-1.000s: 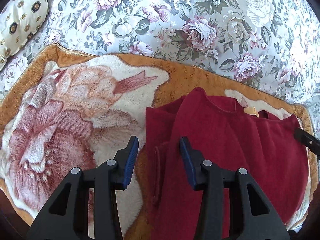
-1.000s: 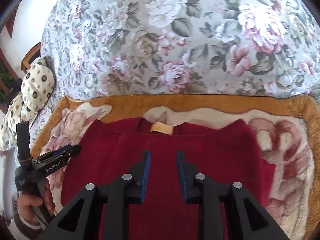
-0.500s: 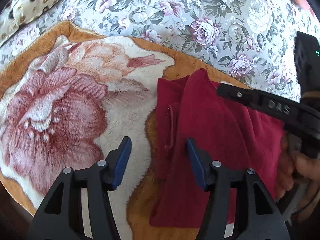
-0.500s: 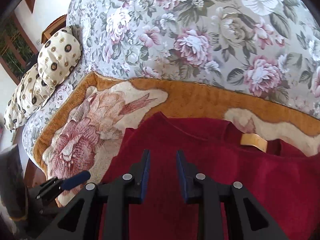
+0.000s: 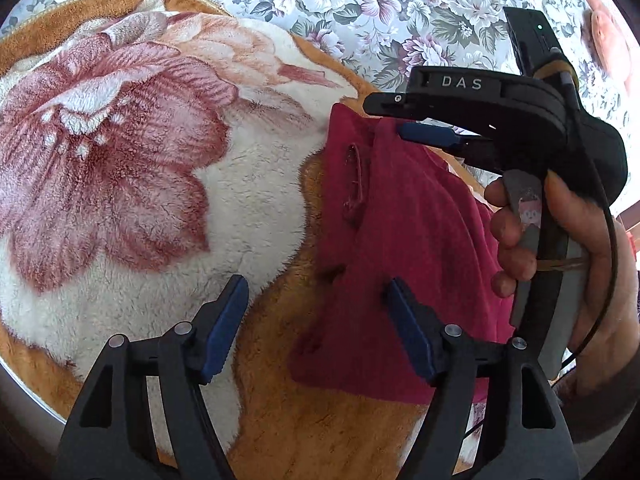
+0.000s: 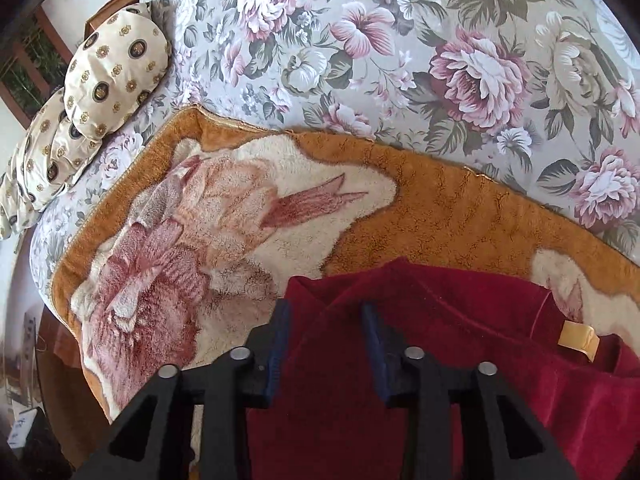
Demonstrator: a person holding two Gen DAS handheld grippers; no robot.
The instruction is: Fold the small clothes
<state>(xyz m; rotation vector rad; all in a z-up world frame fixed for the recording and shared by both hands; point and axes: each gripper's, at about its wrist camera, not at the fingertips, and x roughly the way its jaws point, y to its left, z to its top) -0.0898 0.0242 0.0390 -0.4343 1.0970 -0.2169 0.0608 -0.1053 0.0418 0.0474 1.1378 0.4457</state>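
Note:
A dark red garment [image 5: 416, 240] lies on a plush blanket, its left side folded over, with a tan neck label [image 6: 576, 338] to the right. My left gripper [image 5: 316, 300] hangs over the garment's lower left edge. Its jaws are opening and the pads touch nothing, with the cloth's edge beneath the gap. My right gripper [image 6: 326, 316] is over the upper left folded corner. Its jaws are also opening, and the red fold lies between them without being pinched. The right gripper [image 5: 390, 116] shows in the left wrist view too, held by a hand [image 5: 568, 240].
The orange plush blanket [image 6: 440, 208] with a large pink rose [image 5: 120, 152] covers a floral bedsheet [image 6: 400, 60]. Cream patterned pillows [image 6: 104, 72] lie at the far left. The bed's edge drops off at the lower left in the right wrist view.
Both grippers have moved left to the garment's left side and dropped closer to it. Both pairs of jaws stand wider. The right gripper and its hand now show close by in the left wrist view.

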